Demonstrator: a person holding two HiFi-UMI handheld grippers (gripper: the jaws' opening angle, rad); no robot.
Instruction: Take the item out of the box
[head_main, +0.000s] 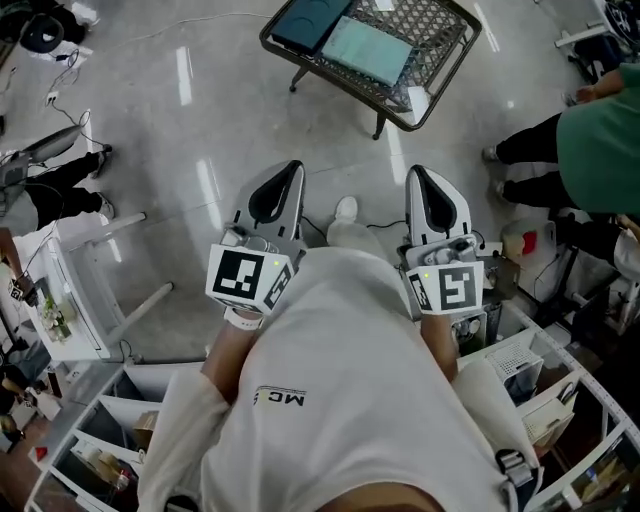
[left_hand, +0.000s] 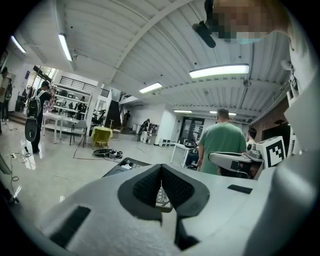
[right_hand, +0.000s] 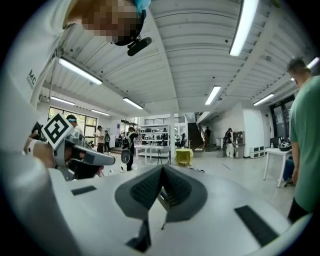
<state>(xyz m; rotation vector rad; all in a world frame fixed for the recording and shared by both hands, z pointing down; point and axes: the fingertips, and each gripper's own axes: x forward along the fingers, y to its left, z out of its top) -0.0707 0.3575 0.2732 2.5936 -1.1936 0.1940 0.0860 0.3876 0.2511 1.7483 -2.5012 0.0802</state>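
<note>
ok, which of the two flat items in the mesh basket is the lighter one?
The teal one. In the head view it lies right of the dark blue one, towards the middle of the mesh basket.

The floor (head_main: 200, 110) looks glossy and smooth, the basket (head_main: 445, 35) dark metal mesh, the shirt (head_main: 350, 380) matt cloth.

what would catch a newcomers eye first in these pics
First come the left gripper and right gripper, white and held side by side over the floor in the head view, each with a black-and-white marker cube, both shut and empty. Just ahead of them stands a dark mesh basket holding a teal flat item, and a person in a green shirt is at the right edge.
</note>
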